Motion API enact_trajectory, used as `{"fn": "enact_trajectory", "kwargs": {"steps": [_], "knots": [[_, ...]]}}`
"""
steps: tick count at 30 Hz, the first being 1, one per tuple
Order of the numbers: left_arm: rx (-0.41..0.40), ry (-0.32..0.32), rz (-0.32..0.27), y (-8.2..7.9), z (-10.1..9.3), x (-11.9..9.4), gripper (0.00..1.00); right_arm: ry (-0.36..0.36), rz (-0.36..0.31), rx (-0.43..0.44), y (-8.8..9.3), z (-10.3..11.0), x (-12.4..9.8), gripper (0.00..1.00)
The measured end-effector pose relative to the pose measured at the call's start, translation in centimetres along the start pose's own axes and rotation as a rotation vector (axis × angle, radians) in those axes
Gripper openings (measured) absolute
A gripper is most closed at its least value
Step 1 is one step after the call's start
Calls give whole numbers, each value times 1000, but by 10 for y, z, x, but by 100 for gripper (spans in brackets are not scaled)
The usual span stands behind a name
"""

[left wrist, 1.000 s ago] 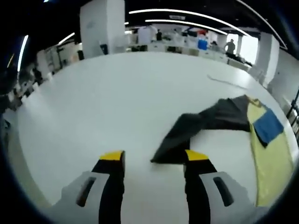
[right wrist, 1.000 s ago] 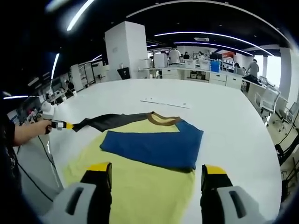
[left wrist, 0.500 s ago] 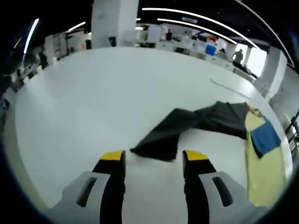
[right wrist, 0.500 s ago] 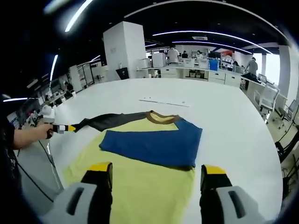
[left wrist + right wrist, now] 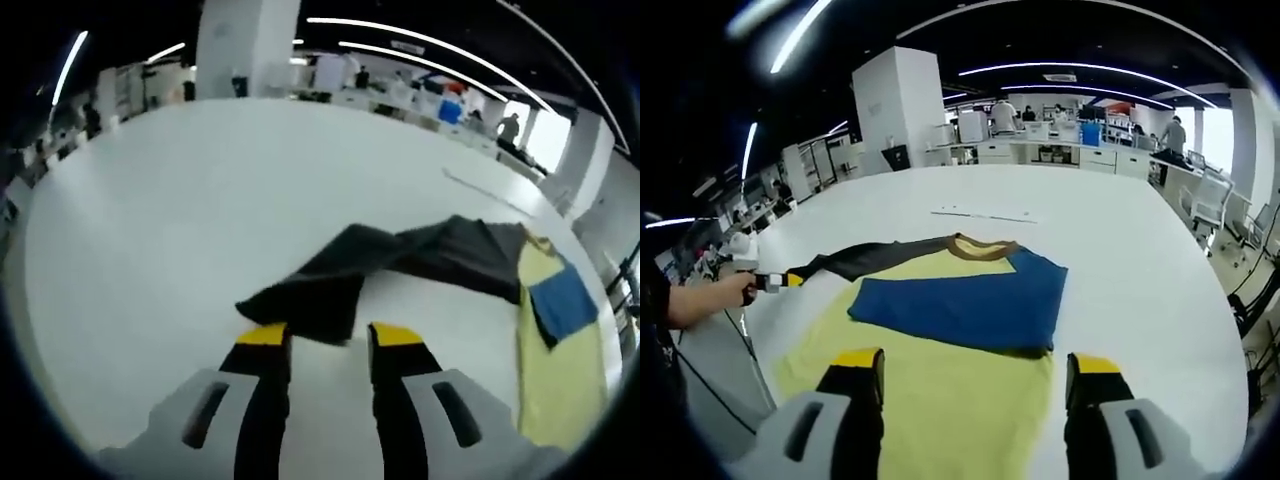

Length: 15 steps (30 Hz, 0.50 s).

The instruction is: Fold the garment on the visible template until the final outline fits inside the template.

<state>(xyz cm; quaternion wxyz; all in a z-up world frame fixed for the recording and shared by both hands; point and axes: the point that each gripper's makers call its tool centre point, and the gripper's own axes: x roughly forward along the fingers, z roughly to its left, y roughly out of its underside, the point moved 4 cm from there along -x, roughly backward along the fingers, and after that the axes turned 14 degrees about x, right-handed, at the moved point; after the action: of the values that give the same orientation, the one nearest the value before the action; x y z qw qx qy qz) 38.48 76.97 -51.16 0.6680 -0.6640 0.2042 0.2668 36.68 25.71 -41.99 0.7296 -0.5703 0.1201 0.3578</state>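
Open-plan office, ceiling strip lights, white pillar [image 5: 898, 105], desks and seated people far back. A large white counter [image 5: 180, 200] carries the work.

Garment [image 5: 940, 340]: a shirt lying flat on the counter, yellow body, tan collar [image 5: 980, 246] at the far end. Blue sleeve [image 5: 960, 310] folded across the chest. Dark grey sleeve [image 5: 400, 262] stretched outward over the counter, away from the body, its cuff end wrinkled.

Left claw [image 5: 328, 338]: yellow-tipped jaws narrowly parted, set at the cuff edge of the dark grey sleeve; whether they pinch the cloth cannot be told. In the right gripper view the same claw [image 5: 775, 281] appears at the sleeve's end, held by a person's hand [image 5: 725, 292].

Right claw [image 5: 973, 362]: jaws spread wide apart, nothing between them, poised over the yellow lower body of the garment.

A thin pale strip [image 5: 983, 214] lies on the counter beyond the collar.
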Motion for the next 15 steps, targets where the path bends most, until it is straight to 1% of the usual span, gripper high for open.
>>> {"fn": "enact_trajectory", "kwargs": {"steps": [3, 5, 6, 7, 10, 12, 13, 15], "knots": [[-19, -3, 2, -3, -2, 0, 27, -1, 2, 4, 1, 0, 0, 72], [-38, -23, 8, -2, -1, 0, 23, -2, 4, 7, 1, 0, 1, 72], [-22, -33, 13, -2, -1, 0, 22, -2, 4, 8, 1, 0, 1, 72], [-21, -37, 10, -3, -2, -1, 21, -1, 4, 10, 1, 0, 1, 71], [-19, -48, 5, -3, 4, 3, 18, -2, 3, 12, 1, 0, 0, 71], [5, -60, 11, -3, 3, 2, 17, 0, 4, 13, 1, 0, 0, 70], [11, -67, 12, -3, 0, -2, 16, 2, 6, 13, 2, -1, 0, 70], [19, -77, 9, -3, 4, 2, 13, 5, 11, 12, 3, -2, -1, 70]]}}
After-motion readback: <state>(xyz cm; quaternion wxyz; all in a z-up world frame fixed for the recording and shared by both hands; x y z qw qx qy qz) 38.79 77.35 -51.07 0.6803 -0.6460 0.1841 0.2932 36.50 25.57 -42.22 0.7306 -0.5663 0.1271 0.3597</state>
